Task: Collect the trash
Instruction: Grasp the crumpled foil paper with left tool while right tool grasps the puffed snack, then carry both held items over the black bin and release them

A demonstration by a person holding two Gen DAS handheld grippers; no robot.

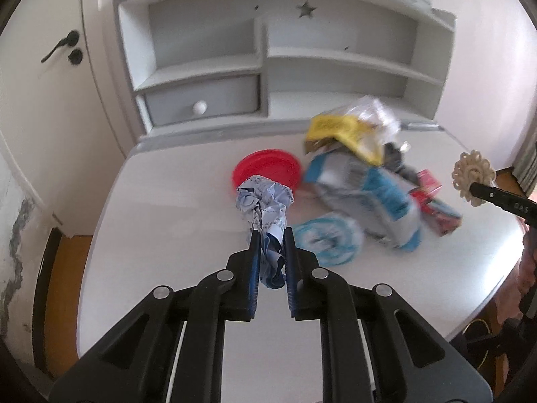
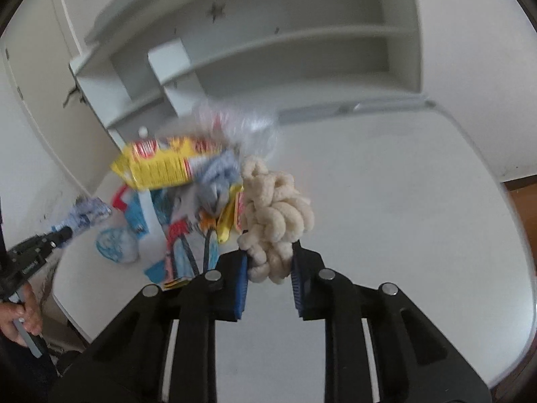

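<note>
The left gripper [image 1: 272, 235] is pinching a crumpled blue-and-white paper [image 1: 265, 201] between closed fingers. The right gripper [image 2: 270, 252] is clamping a beige looped ornament [image 2: 275, 208] above the white table [image 2: 402, 201], right of the trash pile [image 2: 174, 181].

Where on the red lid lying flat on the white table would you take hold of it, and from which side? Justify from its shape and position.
Grip the red lid by its raised rim on the near left edge. It lies flat, so only the rim offers a pinch, and the blue and white bag crowds its right side while the table to its left looks bare.
</note>
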